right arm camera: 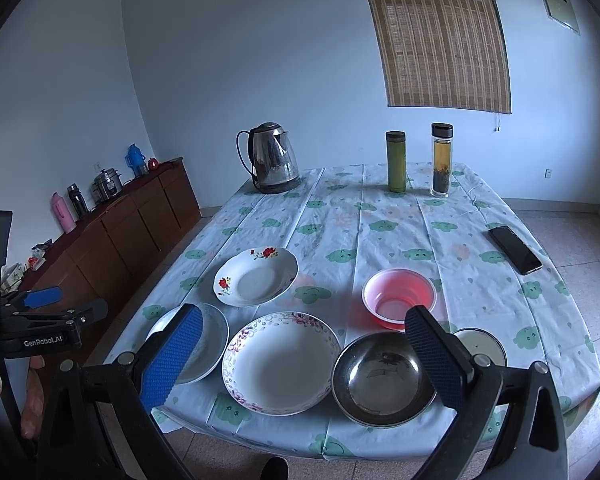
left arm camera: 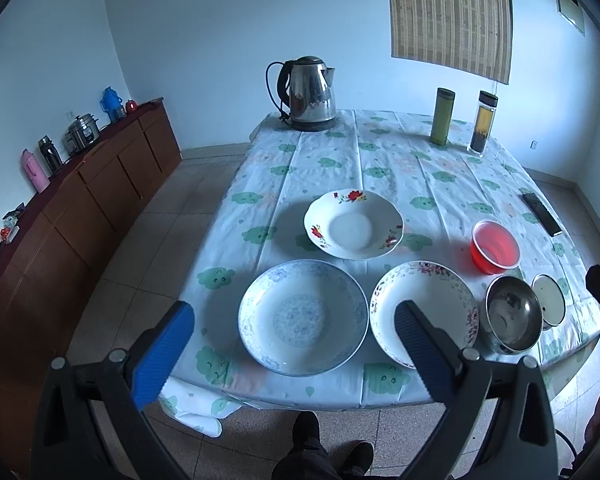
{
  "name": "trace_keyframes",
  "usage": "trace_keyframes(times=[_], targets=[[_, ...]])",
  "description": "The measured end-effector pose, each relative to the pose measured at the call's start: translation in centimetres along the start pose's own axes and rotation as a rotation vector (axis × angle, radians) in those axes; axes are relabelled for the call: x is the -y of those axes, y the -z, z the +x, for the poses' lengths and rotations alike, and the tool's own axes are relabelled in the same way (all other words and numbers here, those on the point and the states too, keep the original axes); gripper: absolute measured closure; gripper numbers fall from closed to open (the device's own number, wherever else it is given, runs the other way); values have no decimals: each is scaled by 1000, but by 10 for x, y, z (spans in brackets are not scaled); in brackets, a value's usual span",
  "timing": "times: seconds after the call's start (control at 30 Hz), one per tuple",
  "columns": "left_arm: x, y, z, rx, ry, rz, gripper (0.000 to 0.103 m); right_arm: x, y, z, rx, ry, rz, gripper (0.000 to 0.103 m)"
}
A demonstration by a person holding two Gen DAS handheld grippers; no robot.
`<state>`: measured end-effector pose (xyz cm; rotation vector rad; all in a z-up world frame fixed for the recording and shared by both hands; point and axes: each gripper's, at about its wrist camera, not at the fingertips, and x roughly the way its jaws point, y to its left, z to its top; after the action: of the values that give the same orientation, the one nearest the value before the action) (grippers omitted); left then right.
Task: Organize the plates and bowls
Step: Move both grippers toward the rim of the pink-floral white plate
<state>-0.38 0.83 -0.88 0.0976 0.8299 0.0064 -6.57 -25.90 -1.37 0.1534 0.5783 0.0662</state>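
Both views are dim and carry a cool blue cast. Soft daylight filters through the bamboo blind (right arm camera: pixel 440 36) at the far wall, leaving the near desk (left arm camera: pixel 340 168) edge darker. A broad soft shadow lies across the cloth left of the blue-patterned plate (left arm camera: pixel 303 316). The steel kettle (left arm camera: pixel 310 94) and steel bowl (right arm camera: pixel 382 378) show muted reflections, without harsh glare. Fisheye distortion bends walls, floor tiles and the sideboard (left arm camera: pixel 80 208), and black vignetting rounds every corner. Focus is fairly sharp centrally, softer at the rim.
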Motion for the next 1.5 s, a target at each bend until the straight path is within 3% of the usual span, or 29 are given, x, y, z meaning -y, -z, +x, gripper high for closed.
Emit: trace_keyframes(times=[0.53,1.0,1.5], targets=[[5,1,4,-11,11,4,1,3,-3,-6,31,-3,-12,1],[9,4,10,-40,24,11,1,5,-2,2,-14,-85,21,1],[12,10,14,-55,28,17,1,3,4,6,-45,-75,-7,1]])
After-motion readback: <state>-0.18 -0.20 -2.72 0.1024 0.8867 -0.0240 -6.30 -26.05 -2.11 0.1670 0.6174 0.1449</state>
